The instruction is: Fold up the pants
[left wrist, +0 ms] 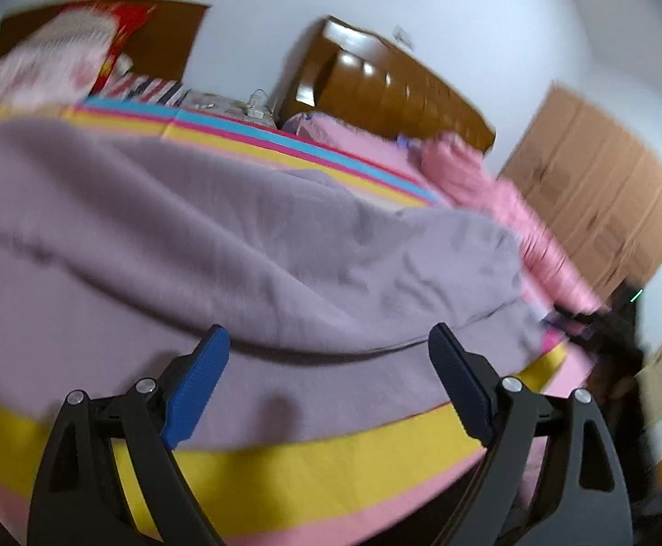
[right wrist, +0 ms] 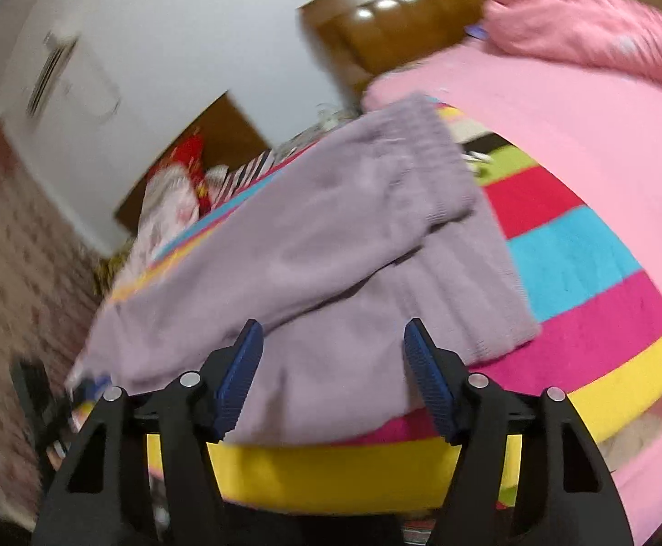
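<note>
Both tools — left tool, right tool — gape empty over lilac pants.

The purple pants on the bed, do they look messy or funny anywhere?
Yes. In the right wrist view the pants lie crooked across the striped blanket, with one ribbed cuff flopped slantwise over the other leg, not lined up. Both grippers hang open, holding nothing.

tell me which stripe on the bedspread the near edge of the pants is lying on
The yellow stripe nearest the right tool; the lavender pants hem ends there, while the blue stripe and red stripe lie farther off.
</note>
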`<state>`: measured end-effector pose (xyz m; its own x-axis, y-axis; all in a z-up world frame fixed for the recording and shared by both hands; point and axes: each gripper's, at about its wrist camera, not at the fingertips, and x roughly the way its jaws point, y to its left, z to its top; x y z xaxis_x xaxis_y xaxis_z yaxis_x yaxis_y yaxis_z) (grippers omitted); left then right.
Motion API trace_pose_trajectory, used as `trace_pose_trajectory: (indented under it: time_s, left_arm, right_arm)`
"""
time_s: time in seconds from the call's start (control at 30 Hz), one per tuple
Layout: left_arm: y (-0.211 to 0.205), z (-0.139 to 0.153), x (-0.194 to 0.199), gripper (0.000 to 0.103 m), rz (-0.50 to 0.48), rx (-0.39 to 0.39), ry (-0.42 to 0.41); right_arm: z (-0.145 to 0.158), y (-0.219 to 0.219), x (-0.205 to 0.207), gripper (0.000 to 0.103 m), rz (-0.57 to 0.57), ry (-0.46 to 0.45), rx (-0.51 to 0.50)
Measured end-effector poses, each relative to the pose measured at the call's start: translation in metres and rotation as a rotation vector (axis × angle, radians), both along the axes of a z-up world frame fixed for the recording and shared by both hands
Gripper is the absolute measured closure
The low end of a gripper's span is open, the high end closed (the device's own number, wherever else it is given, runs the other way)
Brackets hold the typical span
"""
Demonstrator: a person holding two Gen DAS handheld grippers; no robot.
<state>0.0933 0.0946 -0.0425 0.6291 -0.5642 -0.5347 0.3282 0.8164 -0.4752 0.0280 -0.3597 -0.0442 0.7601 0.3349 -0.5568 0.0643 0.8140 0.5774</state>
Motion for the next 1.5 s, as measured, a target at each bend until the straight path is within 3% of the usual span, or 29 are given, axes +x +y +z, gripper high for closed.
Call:
trace_pose_trajectory:
  time_s: [0.07, 0.13, 0.2, 0.33, 0.5, 0.57, 0.6, 0.63, 0.83, 1.0, 1.13, 1.27, 1.37, 1.4, 1.47, 1.5]
  left_arm:
    - [0.007, -0.004, -0.005, 0.014, 0.018, -0.091, 0.035]
    - [0.018, -0.006, -0.007, 0.014, 0.034, -0.162, 0.058]
    - [0.026, -0.006, -0.007, 0.014, 0.041, -0.164, 0.061]
    - [0.039, -0.013, -0.010, 0.013, 0.063, -0.179, 0.089]
    - [0.052, -0.020, -0.009, 0.013, 0.092, -0.208, 0.116]
    - [0.052, -0.021, -0.009, 0.013, 0.091, -0.206, 0.113]
    - [0.052, -0.021, -0.009, 0.013, 0.093, -0.205, 0.111]
    - [0.053, -0.021, -0.009, 0.013, 0.095, -0.207, 0.110]
    - [0.066, -0.021, -0.011, 0.013, 0.141, -0.239, 0.117]
    - [0.068, -0.022, -0.008, 0.014, 0.151, -0.279, 0.133]
    - [0.060, -0.018, 0.003, 0.014, 0.144, -0.304, 0.164]
    - [0.043, -0.019, 0.029, 0.017, 0.187, -0.187, 0.269]
    - [0.043, -0.016, 0.041, 0.019, 0.234, -0.189, 0.315]
    - [0.044, -0.015, 0.044, 0.024, 0.247, -0.196, 0.315]
    - [0.041, -0.018, 0.049, 0.089, 0.233, -0.213, 0.325]
    - [0.041, -0.025, 0.053, 0.096, 0.235, -0.237, 0.357]
  right_arm:
    - [-0.003, -0.009, 0.010, 0.038, -0.023, 0.012, 0.061]
    - [-0.004, -0.015, 0.023, 0.038, -0.064, 0.024, 0.053]
    - [-0.002, -0.025, 0.039, 0.038, -0.120, 0.044, 0.064]
    - [-0.022, -0.048, 0.069, 0.038, -0.119, 0.145, 0.200]
    - [-0.020, -0.053, 0.097, 0.039, -0.101, 0.179, 0.197]
    - [-0.019, -0.054, 0.105, 0.045, -0.104, 0.181, 0.180]
    - [-0.019, -0.052, 0.106, 0.054, -0.106, 0.186, 0.158]
    - [-0.020, -0.052, 0.103, 0.066, -0.116, 0.185, 0.133]
    - [-0.016, -0.057, 0.071, 0.089, -0.154, 0.040, 0.149]
    - [-0.004, -0.061, 0.059, 0.090, -0.189, -0.023, 0.166]
    - [-0.007, -0.064, 0.065, 0.089, -0.181, -0.009, 0.167]
    - [-0.012, -0.065, 0.063, 0.089, -0.183, 0.002, 0.179]
    - [-0.016, -0.068, 0.064, 0.088, -0.177, 0.005, 0.195]
    - [-0.018, -0.069, 0.065, 0.082, -0.173, 0.011, 0.197]
    - [-0.024, -0.071, 0.068, 0.080, -0.171, 0.037, 0.200]
    - [-0.026, -0.072, 0.068, 0.078, -0.170, 0.054, 0.188]
